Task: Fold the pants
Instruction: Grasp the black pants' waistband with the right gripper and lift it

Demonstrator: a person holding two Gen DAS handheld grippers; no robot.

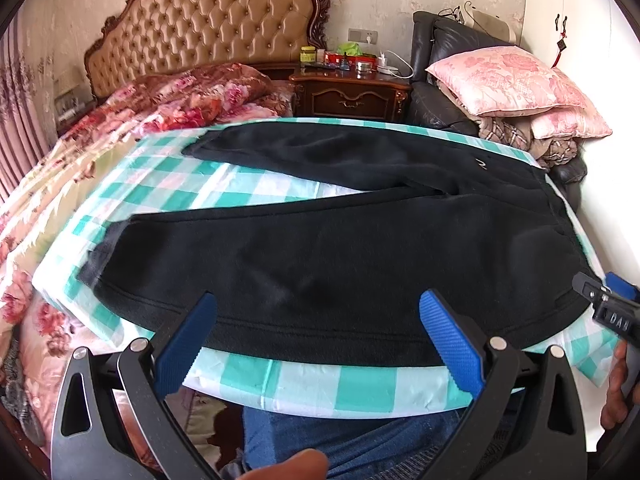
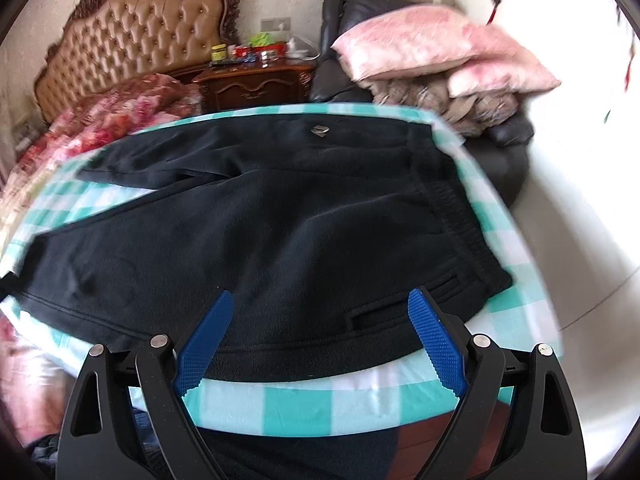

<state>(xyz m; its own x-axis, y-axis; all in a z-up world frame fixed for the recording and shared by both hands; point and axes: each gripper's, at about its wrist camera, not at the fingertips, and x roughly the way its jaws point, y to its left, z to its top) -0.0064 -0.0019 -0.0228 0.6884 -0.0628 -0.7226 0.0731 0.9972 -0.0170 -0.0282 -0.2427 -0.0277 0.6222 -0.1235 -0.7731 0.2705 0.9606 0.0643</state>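
— Starting at the left claw point(image 1: 318, 316): how does it stand?

— Spread wide, blue pads point(image 1: 450, 344) far apart, nothing between them. It hangs just short of the near edge of the pants point(image 1: 320, 256), over the checked cloth point(image 1: 304, 384).

— And the right claw point(image 2: 320, 312)?

— Same story: gaping, gripping nothing, its tips over the near hem of the pants point(image 2: 260, 232). That view is blurred toward the edges. In the left view the right claw point(image 1: 608, 300) shows only as a dark corner at the far right edge, beside the waistband.

— Where do the pants lie, then?

— Straight ahead of both claws, flat on the cloth point(image 2: 304, 404), black, spread crosswise. The waistband point(image 2: 460, 208) is off to the right, the legs run left. One leg lies close to the claws, the other farther out, with a wedge of cloth showing between them on the left. A small pale logo point(image 2: 319, 130) sits on the far side, and a slit pocket point(image 2: 392, 308) lies just ahead of the right claw's right pad.

— Beyond that?

— Far left ahead, a floral quilt point(image 1: 180, 96) under a tufted headboard point(image 1: 208, 24). Dead ahead past the pants, a dark nightstand point(image 1: 352, 92) crowded with small items. Ahead to the right, pink pillows point(image 1: 504, 80) stacked on a black armchair point(image 1: 436, 100).

— Anything nearer than the claws?

— Blue jeans point(image 1: 360, 436) below the left claw.
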